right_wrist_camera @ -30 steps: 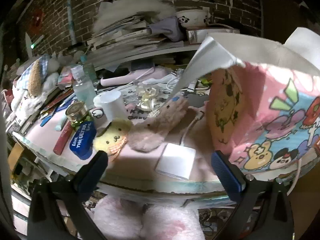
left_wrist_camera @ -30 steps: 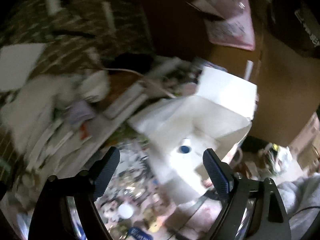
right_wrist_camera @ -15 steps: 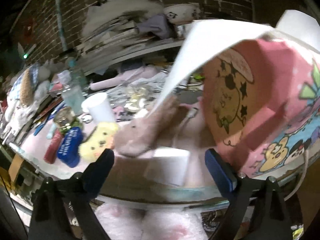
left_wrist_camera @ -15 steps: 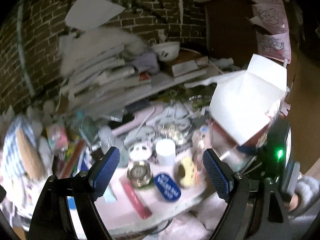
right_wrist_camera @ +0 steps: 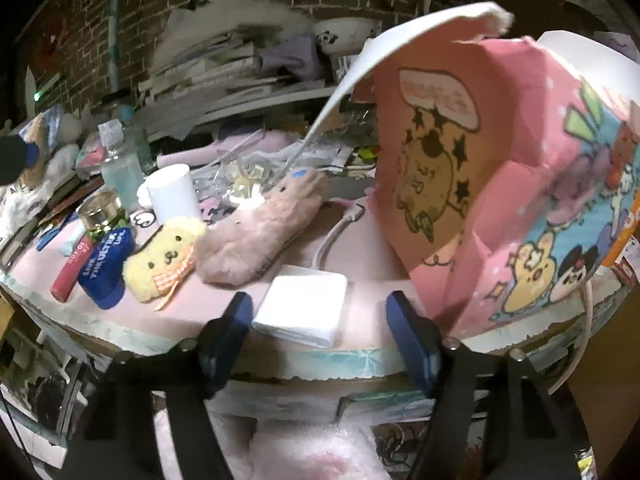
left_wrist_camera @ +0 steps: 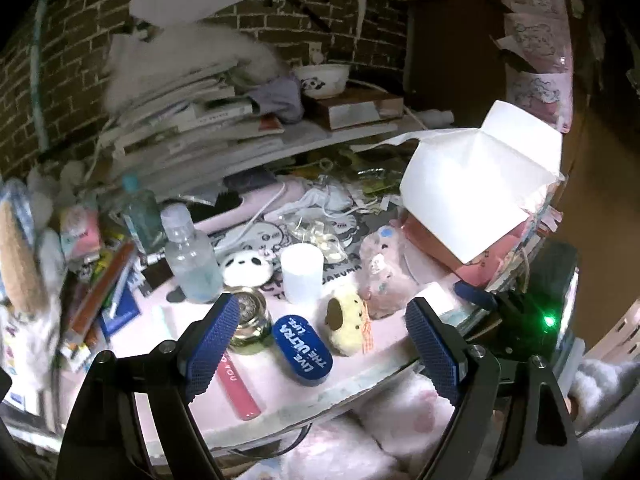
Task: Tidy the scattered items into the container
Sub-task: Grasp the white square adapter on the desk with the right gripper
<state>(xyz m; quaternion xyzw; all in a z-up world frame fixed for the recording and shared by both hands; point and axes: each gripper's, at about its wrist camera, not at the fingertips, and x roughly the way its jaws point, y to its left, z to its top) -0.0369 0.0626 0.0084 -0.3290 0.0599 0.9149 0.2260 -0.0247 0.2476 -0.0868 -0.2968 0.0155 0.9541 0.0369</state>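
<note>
A cluttered pink desk [left_wrist_camera: 400,344] seen from two wrist cameras. The left hand-held gripper [left_wrist_camera: 320,344] hovers at the desk's near edge with its blue-padded jaws wide apart and nothing between them. Just ahead of it, between the jaws, lies a blue oval case [left_wrist_camera: 303,350] with white lettering; a yellow plush dog [left_wrist_camera: 348,318] sits just right of the case, and a gold-lidded glass jar [left_wrist_camera: 250,320] touches the left pad's line of sight. A red tube [left_wrist_camera: 238,384] lies below the jar. Farther ahead stand a white cup [left_wrist_camera: 302,274] and a clear bottle [left_wrist_camera: 188,258]. The container, a pink cartoon-printed box [left_wrist_camera: 476,184] with white flaps up, stands ahead to the right. The right hand-held gripper [right_wrist_camera: 320,332] is also open and empty, its jaws flanking a white charger block [right_wrist_camera: 304,308] lying just ahead on the desk. A fluffy pink pouch [right_wrist_camera: 260,236] lies beyond, ahead to the left, and the box rises close on the right.
</note>
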